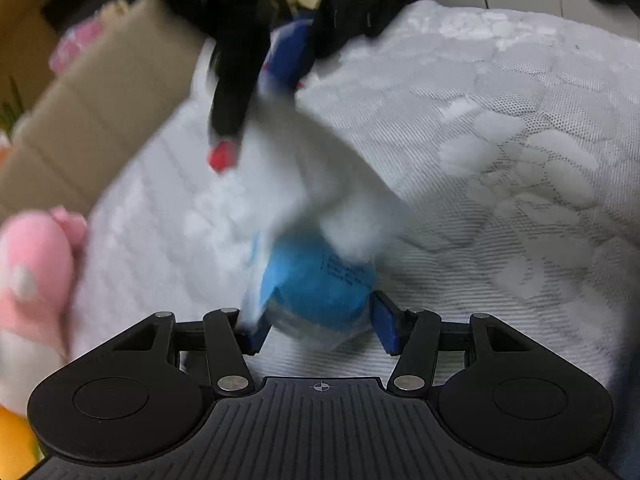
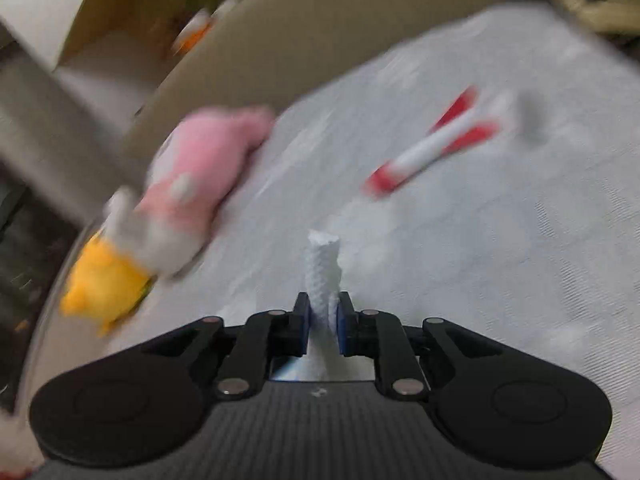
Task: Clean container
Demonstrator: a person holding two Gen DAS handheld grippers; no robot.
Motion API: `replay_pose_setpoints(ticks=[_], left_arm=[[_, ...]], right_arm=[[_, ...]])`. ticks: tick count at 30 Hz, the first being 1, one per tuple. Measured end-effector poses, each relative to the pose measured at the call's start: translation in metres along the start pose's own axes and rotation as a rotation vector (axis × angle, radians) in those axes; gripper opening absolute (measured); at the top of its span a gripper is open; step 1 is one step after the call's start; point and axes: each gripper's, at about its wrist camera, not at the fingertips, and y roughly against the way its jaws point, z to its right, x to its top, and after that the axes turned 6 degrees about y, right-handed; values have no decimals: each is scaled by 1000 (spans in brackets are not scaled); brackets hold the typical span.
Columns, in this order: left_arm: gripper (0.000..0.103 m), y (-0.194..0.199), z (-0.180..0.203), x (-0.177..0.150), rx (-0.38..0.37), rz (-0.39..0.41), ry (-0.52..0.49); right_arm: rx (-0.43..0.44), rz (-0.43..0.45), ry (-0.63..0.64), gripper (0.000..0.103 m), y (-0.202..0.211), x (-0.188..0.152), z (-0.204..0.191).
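My left gripper (image 1: 318,326) is shut on a small container with a blue lid (image 1: 316,292), held just above the white quilted surface (image 1: 500,160). A white paper towel (image 1: 288,184) hangs onto the container from the right gripper's black arm (image 1: 236,80) above it. In the right wrist view, my right gripper (image 2: 323,316) is shut on a twisted piece of white paper towel (image 2: 323,264) that sticks out past the fingers. The view is motion-blurred.
A cardboard box (image 1: 92,112) stands at the left, also in the right wrist view (image 2: 304,32). A pink and yellow plush toy (image 2: 176,196) lies by the box. A red and white tube (image 2: 436,144) lies on the quilted surface (image 2: 480,260).
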Motion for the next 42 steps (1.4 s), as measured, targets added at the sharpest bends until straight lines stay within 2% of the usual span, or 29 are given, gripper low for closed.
replay_pose_setpoints(ticks=[2, 3, 4, 8, 12, 15, 17, 18, 20, 21, 23, 26, 29, 32, 36, 38, 40, 42], left_arm=[[60, -1, 0, 0, -22, -10, 18], [60, 0, -1, 1, -29, -6, 22], [60, 1, -1, 2, -37, -3, 26], [60, 1, -8, 4, -78, -6, 86], [62, 0, -12, 4, -94, -7, 104], [63, 9, -19, 4, -126, -29, 136], [71, 24, -44, 0, -215, -72, 261], [79, 33, -59, -4, -256, -89, 333], [86, 50, -96, -18, -297, -111, 474], [89, 54, -109, -26, -284, -127, 514], [93, 62, -136, -44, -256, -158, 592], [93, 41, -167, -69, -196, -297, 667], [93, 12, -179, -88, -251, -405, 784], [93, -10, -169, -85, -350, -421, 806], [91, -24, -152, -74, -363, -421, 729], [87, -24, -149, -70, -365, -407, 718], [78, -20, -147, -67, -361, -390, 703], [78, -17, -144, -64, -351, -373, 679]], right_arm=[[-103, -93, 92, 12, -20, -11, -12], [-137, -93, 123, 10, -21, -14, -14], [-168, -84, 151, 10, -21, -16, -16], [-232, -15, 79, 13, -7, -9, -2], [-302, 21, 15, 13, 0, -4, 16], [-376, 48, 28, 13, 3, -3, 19], [-440, 68, 59, 13, 5, -2, 19], [-466, 80, 74, 13, 6, -2, 18], [-493, 114, 105, 13, 9, -2, 14], [-489, 127, 110, 13, 10, -2, 12], [-415, 151, 91, 13, 14, 1, 7], [-191, 145, 35, 13, 12, 7, -7], [31, 56, 2, 13, -17, 7, -31], [113, -53, 71, 13, -65, 0, -65], [70, -170, 221, 13, -116, -15, -94], [-17, -222, 264, 13, -132, -20, -89], [-123, -239, 258, 13, -135, -21, -72], [-214, -238, 241, 13, -134, -20, -58]])
